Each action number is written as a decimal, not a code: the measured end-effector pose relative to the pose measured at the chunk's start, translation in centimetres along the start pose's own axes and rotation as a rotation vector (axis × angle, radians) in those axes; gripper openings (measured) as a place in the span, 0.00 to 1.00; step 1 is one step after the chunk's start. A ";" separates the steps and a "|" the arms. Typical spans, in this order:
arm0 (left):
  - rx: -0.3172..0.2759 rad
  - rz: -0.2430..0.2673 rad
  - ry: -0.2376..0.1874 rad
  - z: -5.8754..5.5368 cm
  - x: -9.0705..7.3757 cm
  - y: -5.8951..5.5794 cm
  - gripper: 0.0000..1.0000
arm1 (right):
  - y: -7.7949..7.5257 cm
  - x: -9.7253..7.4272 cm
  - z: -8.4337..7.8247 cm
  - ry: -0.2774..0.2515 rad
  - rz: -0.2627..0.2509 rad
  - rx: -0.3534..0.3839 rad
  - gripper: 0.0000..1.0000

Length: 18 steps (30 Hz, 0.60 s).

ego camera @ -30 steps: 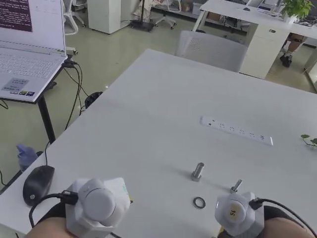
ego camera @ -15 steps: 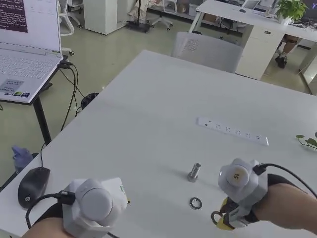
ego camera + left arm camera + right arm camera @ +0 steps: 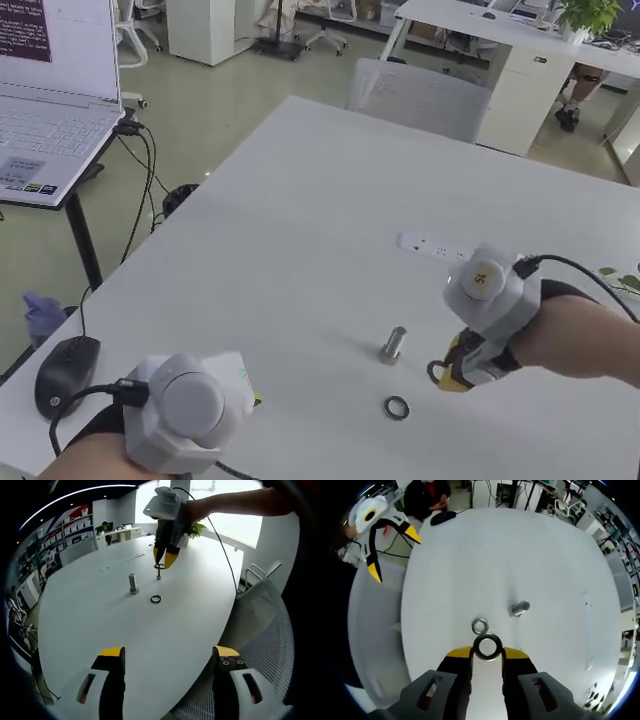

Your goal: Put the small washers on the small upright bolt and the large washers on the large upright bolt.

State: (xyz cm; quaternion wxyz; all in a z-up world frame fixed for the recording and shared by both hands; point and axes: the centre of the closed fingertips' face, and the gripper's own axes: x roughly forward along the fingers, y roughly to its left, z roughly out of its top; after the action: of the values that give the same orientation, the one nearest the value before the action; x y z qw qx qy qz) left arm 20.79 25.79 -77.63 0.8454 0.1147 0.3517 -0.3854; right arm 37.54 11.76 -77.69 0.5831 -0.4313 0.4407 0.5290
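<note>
My right gripper (image 3: 447, 374) is shut on a metal washer (image 3: 437, 372) (image 3: 487, 646), which it holds flat just above the table. In the left gripper view that washer (image 3: 159, 566) hangs right over the small upright bolt (image 3: 159, 574); in the head view the gripper hides that bolt. The large upright bolt (image 3: 393, 343) (image 3: 520, 608) stands just to the left of it. Another washer (image 3: 397, 407) (image 3: 480, 626) lies loose on the white table (image 3: 300, 250) in front of the bolts. My left gripper (image 3: 169, 652) is open with nothing in it, near the table's front left edge.
A white power strip (image 3: 430, 245) lies beyond the bolts. A black mouse (image 3: 65, 375) rests at the table's left corner. An open laptop (image 3: 50, 110) stands on a side stand at the left, and a grey chair (image 3: 420, 95) at the far edge. Plant leaves (image 3: 625, 280) reach in from the right.
My right gripper has carried the washer up from the front edge and away from me, to over the small bolt, which it now covers. The left gripper has barely moved.
</note>
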 end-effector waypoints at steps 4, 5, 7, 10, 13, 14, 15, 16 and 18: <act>-0.002 0.000 0.003 -0.1 0.0 0.4 0.70 | -1.2 0.4 0.8 0.000 -0.003 0.008 0.22; -0.003 -0.001 0.002 -0.1 0.0 0.4 0.70 | -1.5 0.5 0.9 -0.002 -0.004 0.008 0.22; -0.003 0.000 0.006 -0.2 0.0 0.6 0.70 | -2.0 0.6 1.3 -0.005 -0.007 0.010 0.22; -0.002 -0.002 0.007 -0.2 0.1 0.8 0.70 | -2.9 0.7 1.9 -0.007 -0.013 0.014 0.22; -0.002 -0.002 0.006 -0.3 0.1 0.9 0.70 | -3.7 0.9 2.4 -0.009 -0.019 0.018 0.22; -0.003 -0.005 0.006 -0.2 0.1 0.9 0.70 | -4.3 1.1 2.7 -0.013 -0.027 0.018 0.22; -0.003 -0.006 0.007 -0.3 0.1 1.0 0.70 | -4.6 1.2 2.9 -0.015 -0.032 0.020 0.22; -0.001 -0.006 0.010 -0.3 0.1 1.1 0.70 | -4.9 1.3 3.2 -0.018 -0.037 0.022 0.22; -0.002 -0.005 0.012 -0.4 0.0 1.4 0.70 | -5.4 1.6 3.6 -0.023 -0.045 0.024 0.22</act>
State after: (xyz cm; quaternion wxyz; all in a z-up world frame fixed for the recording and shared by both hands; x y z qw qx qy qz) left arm 21.56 26.92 -78.05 0.8423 0.1154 0.3576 -0.3864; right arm 43.24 15.23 -78.15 0.6049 -0.4280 0.4304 0.5154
